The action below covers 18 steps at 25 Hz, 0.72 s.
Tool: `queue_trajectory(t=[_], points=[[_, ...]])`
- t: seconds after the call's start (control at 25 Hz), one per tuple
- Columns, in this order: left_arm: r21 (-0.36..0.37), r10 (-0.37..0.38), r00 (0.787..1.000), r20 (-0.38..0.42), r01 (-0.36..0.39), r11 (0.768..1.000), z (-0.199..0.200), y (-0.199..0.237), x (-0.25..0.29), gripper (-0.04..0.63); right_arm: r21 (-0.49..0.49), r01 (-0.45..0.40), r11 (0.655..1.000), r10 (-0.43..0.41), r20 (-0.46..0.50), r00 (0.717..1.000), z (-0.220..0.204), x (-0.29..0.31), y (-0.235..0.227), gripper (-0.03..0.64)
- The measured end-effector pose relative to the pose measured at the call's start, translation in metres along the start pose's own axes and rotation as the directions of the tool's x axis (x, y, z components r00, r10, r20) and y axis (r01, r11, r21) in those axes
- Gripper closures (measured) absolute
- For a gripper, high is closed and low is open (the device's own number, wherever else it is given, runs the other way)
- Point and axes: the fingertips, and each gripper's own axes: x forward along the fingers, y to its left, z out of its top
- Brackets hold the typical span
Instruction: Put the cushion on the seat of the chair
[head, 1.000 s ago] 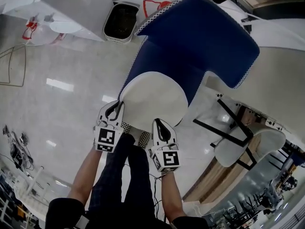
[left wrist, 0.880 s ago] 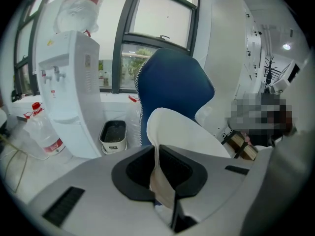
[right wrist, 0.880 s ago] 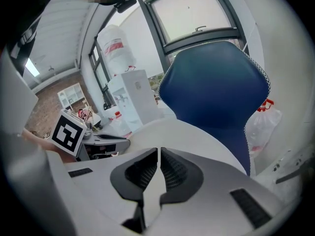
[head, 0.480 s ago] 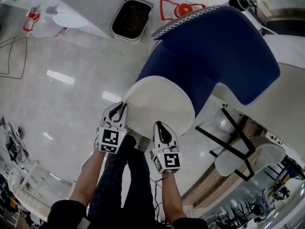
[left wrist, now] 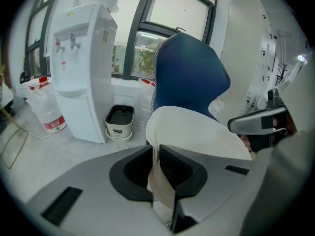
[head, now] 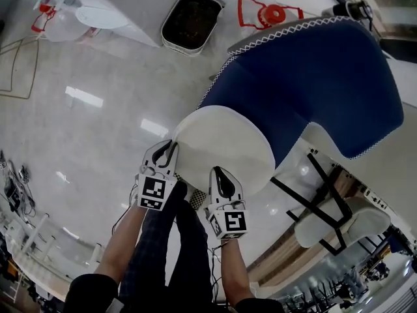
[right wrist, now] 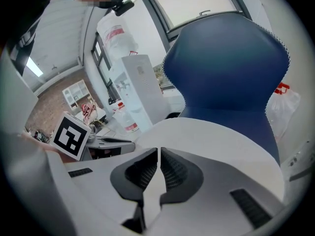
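While both arms reach forward past the person's legs (head: 166, 253), each pair of tongs is clamped on the near rim of the round white cushion (head: 225, 145). The left gripper (left wrist: 156, 149) has its two dark jaws pressed on a fold of the cushion's pale edge, which runs down between the pads. The cushion's top spreads out ahead of those jaws and to their right. The right gripper (right wrist: 158, 154) is likewise clenched, its ribbed pads nearly meeting with a thin strip of the white rim pinched between them, and the cushion fans away ahead of it. From the head view the two grippers sit side by side, near each other, with the cushion's near edge spanning the gap between them.

Straight ahead of both grippers, beyond the cushion, stands the blue chair (head: 313, 83), its tall backrest edged in white stitching. The cushion's far part lies over the front of the blue seat; whether its underside touches the seat cannot be told.

Ahead of the left gripper and off to its left are a white water dispenser (left wrist: 78, 68), a dark-lined waste bin (left wrist: 119, 122) near its foot, and a water bottle (left wrist: 42, 112) with a red label, all on the glossy floor (head: 98, 109). Off to the right of the right gripper, well apart, is a white seat (head: 326, 207) on a black frame.
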Motion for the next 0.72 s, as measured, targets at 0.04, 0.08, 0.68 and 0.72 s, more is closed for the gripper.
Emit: queue_trajectory(t=[0.04,0.08,0.68,0.72], points=[[-0.005,0.0,1.0,0.0,0.0,1.0,-0.003,0.002,0.002,0.56,0.001,-0.001,1.0,0.001,-0.002,1.0,-0.002,0.002,0.0,0.575],[-0.01,0.0,1.0,0.002,0.0,1.0,-0.005,0.003,0.004,0.56,0.002,-0.001,1.0,0.001,-0.005,1.0,-0.003,0.004,0.0,0.575],[-0.049,0.025,0.999,-0.025,-0.026,0.998,0.004,0.008,0.006,0.491,-0.008,-0.012,1.0,0.012,-0.012,1.0,0.011,-0.011,0.0,0.575],[-0.059,0.028,0.999,-0.033,-0.03,0.998,0.002,0.009,0.005,0.467,-0.009,-0.014,1.0,0.014,-0.012,1.0,0.011,-0.013,0.001,0.575]])
